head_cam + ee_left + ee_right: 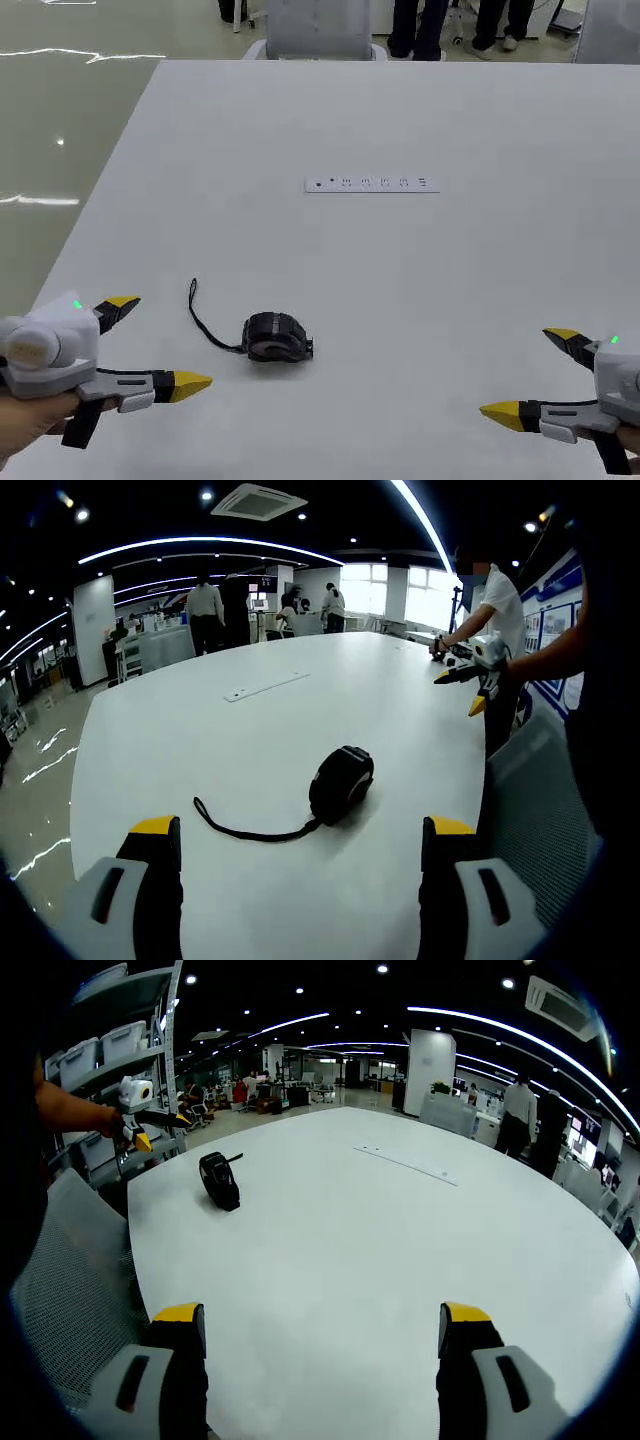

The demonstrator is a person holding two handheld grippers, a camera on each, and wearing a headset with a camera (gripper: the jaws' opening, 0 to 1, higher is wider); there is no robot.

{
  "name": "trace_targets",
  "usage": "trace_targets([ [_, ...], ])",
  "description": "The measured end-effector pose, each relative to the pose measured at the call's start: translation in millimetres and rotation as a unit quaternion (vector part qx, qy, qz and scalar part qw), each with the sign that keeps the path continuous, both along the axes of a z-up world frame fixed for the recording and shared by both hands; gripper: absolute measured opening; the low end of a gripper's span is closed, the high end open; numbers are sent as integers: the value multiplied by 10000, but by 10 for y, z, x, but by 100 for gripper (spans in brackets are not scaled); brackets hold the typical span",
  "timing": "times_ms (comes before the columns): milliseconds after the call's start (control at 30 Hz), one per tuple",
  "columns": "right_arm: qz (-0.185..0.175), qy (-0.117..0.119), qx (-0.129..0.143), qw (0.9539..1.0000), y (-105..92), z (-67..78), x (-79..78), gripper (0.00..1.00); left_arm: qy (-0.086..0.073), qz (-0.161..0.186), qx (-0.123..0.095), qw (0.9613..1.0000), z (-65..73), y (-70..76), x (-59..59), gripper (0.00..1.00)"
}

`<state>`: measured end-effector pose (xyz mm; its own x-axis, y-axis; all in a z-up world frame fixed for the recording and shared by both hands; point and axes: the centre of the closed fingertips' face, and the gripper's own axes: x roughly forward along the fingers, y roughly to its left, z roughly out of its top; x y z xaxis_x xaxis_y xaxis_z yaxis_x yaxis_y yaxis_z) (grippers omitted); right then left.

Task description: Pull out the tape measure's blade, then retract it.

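While left gripper [302, 827] gapes, tape measure [341, 781] lies just ahead.

No text is legible; marks on the white strip [372, 184] are too small to read.

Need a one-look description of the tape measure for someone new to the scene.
On the big white table, look near the front edge, beside the left gripper. The tape measure is the small round black case trailing a thin black cord, unlike the flat white strip farther back.
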<state>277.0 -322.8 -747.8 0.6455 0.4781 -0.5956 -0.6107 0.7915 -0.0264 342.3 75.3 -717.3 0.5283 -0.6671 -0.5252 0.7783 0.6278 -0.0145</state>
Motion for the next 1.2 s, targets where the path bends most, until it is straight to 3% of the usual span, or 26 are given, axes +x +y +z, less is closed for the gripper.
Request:
trace_targets([
  [200,115,-15,43,9999,111,10,83,98,22,-204,120,9997,-37,-75,40,99],
  [300,231,14,46,9997,191,5,109,98,-50,-276,233,9993,-49,-96,95,99],
  [367,297,16,47,9995,226,10,137,98,15,-354,210,9992,-38,-138,113,99],
  [633,492,6,54,9988,325,-6,241,98,5,-640,253,9976,43,-277,197,99],
  [700,559,36,49,9984,371,-28,286,97,100,-778,206,9967,51,-340,180,99],
  [833,742,-19,72,9972,518,-15,396,96,181,-1165,309,9926,9,-467,140,99],
  [867,815,-142,103,9965,560,13,431,96,152,-1166,330,9925,9,-486,162,99],
  [900,885,-233,179,9956,632,45,457,95,-13,-1170,410,9923,27,-508,226,99],
  [1200,1299,-201,260,9910,1077,33,630,96,78,-1508,503,9873,-5,-700,336,99],
])
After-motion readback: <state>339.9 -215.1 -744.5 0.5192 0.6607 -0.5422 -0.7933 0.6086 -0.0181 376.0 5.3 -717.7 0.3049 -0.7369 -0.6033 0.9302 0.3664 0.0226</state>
